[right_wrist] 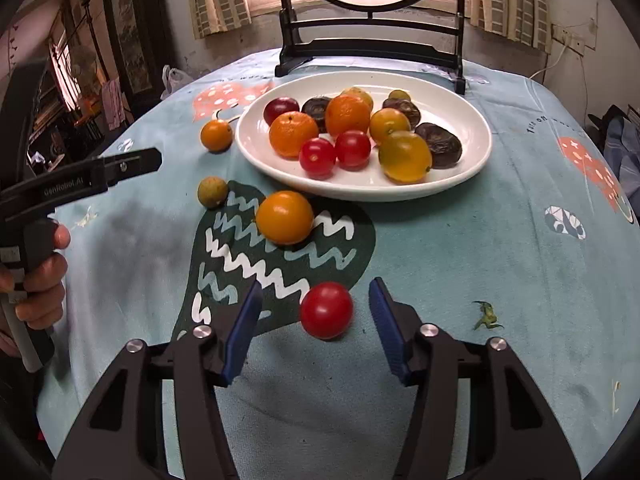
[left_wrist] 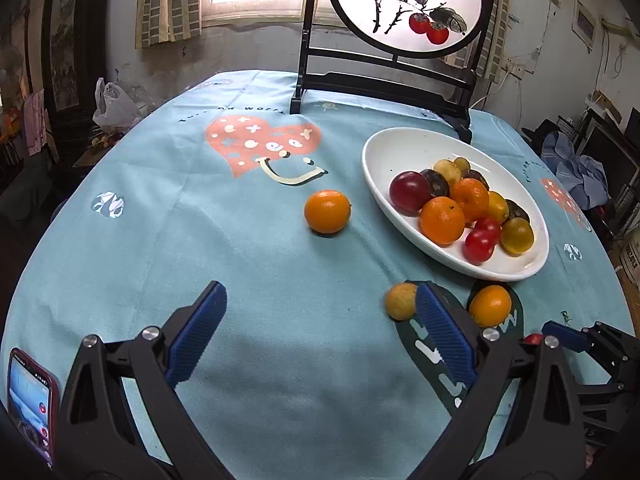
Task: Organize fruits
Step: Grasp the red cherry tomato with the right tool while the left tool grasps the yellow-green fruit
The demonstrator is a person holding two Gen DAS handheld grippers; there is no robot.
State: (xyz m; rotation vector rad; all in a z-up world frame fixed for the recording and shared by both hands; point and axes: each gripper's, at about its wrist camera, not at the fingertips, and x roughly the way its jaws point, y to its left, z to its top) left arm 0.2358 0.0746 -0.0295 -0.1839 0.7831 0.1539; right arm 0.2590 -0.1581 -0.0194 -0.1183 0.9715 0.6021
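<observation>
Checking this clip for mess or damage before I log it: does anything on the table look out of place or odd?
Four fruits lie loose on the tablecloth outside the white plate: a red tomato, two oranges and a small yellow-brown fruit. A torn-off green stem lies beside them. Nothing looks spilled or broken.

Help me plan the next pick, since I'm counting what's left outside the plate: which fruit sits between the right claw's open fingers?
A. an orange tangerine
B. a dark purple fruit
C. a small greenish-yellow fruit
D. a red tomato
D. In the right wrist view the red tomato lies on the tablecloth between the fingers of the open right claw, untouched by either, outside the white plate.
</observation>
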